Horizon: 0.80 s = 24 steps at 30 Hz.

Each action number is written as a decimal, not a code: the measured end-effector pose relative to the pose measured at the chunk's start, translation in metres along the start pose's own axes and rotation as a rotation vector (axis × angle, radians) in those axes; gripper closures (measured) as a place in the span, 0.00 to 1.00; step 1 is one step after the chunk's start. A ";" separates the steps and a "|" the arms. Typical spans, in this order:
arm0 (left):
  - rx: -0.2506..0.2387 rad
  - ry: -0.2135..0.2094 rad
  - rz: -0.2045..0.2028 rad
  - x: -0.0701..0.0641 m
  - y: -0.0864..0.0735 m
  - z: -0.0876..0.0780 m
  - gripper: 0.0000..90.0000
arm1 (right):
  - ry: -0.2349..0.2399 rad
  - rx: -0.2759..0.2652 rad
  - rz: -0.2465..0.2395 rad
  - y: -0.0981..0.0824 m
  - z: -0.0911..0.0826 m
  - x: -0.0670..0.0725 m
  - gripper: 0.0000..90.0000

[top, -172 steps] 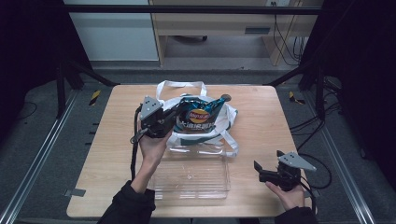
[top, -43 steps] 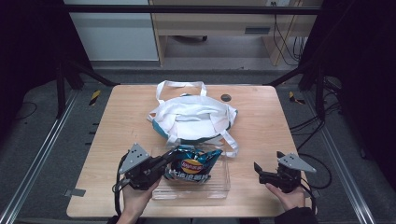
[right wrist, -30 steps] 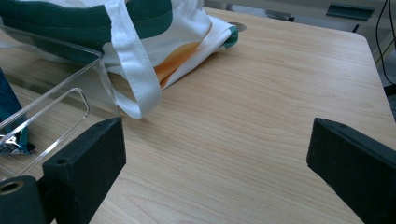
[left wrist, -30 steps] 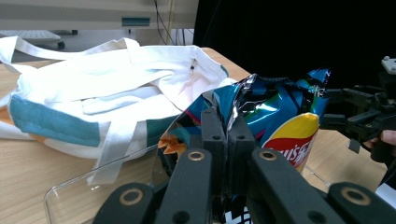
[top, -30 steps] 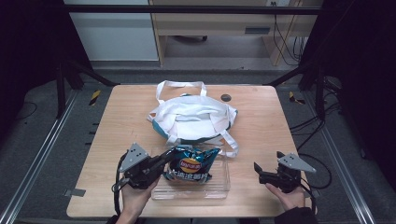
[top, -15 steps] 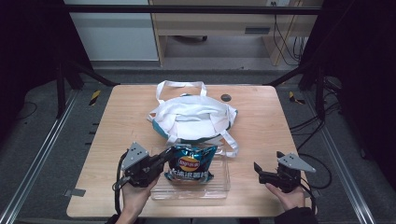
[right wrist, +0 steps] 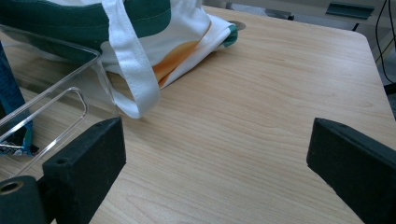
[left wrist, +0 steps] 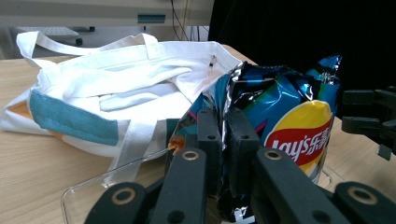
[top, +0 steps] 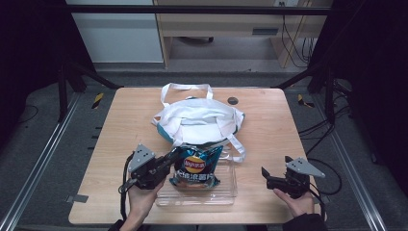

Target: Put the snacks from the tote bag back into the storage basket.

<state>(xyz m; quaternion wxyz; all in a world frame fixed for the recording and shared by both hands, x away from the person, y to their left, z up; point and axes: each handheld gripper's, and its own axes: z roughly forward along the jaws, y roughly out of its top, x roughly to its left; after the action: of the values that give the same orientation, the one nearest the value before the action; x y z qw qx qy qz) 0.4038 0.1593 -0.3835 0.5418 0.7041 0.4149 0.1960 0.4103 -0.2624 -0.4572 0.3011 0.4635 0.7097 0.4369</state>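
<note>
The chip bag [left wrist: 280, 121] is hiding the far side of the clear tray [left wrist: 74, 196], while the frame's edge is cutting off its base.

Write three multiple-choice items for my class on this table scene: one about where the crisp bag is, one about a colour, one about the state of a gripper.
1. Where does the crisp bag stand?
A. in the clear tray
B. inside the tote bag
C. on the floor

2. What colour is the band on the tote bag?
A. red
B. teal
C. black

3. How are the jaws of the right gripper?
A. shut on the crisp bag
B. shut on a strap
C. open, with nothing between them

Key: 1 A, the high view shows its base within the tray's walls. 2 B, the left gripper view shows a teal band on white cloth. 3 C, the right gripper view shows the jaws apart over bare table.
</note>
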 end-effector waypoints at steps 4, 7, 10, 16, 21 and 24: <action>-0.001 0.003 0.003 0.001 0.000 0.003 0.94 | 0.000 0.001 0.000 0.000 0.000 0.000 0.05; -0.003 0.007 0.004 0.002 0.001 0.005 0.94 | -0.001 0.002 -0.001 0.000 0.000 0.000 0.05; -0.005 0.011 0.005 0.003 0.001 0.007 0.94 | 0.001 0.002 0.000 0.000 0.001 0.000 0.05; 0.000 0.021 0.009 0.003 0.001 0.011 0.92 | -0.001 0.003 -0.001 0.000 0.001 0.000 0.05; 0.003 0.026 0.008 0.005 0.001 0.014 0.92 | -0.001 0.004 -0.002 0.000 0.001 0.000 0.05; 0.002 0.028 0.006 0.006 0.001 0.016 0.92 | 0.000 0.005 -0.001 0.000 0.001 0.000 0.05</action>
<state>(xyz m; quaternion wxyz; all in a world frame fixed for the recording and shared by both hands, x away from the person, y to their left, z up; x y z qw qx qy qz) 0.4190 0.1543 -0.3884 0.5346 0.7032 0.4206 0.2068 0.4114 -0.2622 -0.4578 0.3002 0.4638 0.7112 0.4347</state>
